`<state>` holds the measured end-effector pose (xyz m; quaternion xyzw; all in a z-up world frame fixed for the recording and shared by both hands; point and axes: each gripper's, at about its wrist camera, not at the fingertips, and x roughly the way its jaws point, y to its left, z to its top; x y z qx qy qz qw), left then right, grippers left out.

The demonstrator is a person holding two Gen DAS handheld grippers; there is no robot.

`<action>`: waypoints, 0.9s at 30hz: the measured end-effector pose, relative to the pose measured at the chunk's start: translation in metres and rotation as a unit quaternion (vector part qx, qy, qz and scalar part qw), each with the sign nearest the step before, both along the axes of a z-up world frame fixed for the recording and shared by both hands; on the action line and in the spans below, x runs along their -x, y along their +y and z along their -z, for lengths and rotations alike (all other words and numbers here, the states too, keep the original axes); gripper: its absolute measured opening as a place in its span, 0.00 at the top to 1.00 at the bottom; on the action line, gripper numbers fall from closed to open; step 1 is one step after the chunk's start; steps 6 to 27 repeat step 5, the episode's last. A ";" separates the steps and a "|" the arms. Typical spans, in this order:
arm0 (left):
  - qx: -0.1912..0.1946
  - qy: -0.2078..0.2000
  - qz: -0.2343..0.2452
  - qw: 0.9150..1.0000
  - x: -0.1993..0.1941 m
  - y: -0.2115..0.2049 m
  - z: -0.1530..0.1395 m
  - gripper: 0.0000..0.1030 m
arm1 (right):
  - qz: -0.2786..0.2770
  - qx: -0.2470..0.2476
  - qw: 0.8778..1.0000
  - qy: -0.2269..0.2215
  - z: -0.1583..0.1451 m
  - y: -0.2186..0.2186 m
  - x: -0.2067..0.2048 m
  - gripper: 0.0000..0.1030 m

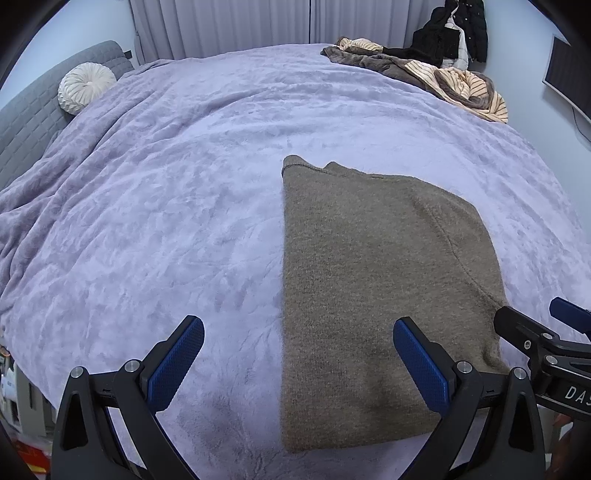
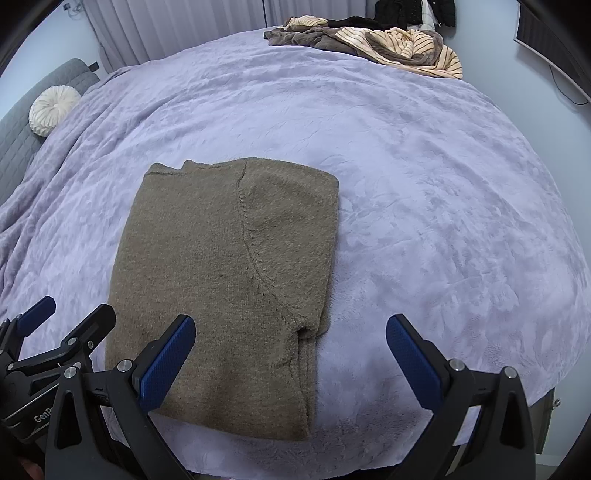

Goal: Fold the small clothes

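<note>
A brown knit sweater (image 1: 369, 280) lies folded into a long rectangle on the lavender bed cover (image 1: 166, 221); it also shows in the right wrist view (image 2: 229, 280). My left gripper (image 1: 299, 354) is open and empty, hovering over the sweater's near left edge. My right gripper (image 2: 291, 354) is open and empty, over the sweater's near right corner. The right gripper shows at the right edge of the left wrist view (image 1: 546, 332), and the left gripper at the left edge of the right wrist view (image 2: 55, 332).
A heap of striped and brown clothes (image 1: 443, 74) lies at the bed's far right corner, with dark jackets (image 1: 450, 33) hanging behind. A round white cushion (image 1: 86, 86) rests on a grey headboard (image 1: 33, 110) at the far left. Curtains line the back wall.
</note>
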<state>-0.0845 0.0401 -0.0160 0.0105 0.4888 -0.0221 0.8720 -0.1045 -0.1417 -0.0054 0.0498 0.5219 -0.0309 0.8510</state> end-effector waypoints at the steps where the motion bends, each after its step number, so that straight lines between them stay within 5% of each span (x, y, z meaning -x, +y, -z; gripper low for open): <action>1: 0.000 -0.002 0.002 1.000 0.001 -0.001 -0.001 0.00 | 0.000 0.000 1.000 0.000 0.000 0.000 0.000 0.00; 27: 0.001 -0.003 0.006 1.000 0.001 -0.001 -0.001 0.00 | 0.000 -0.001 1.000 0.002 0.002 0.000 0.000 0.00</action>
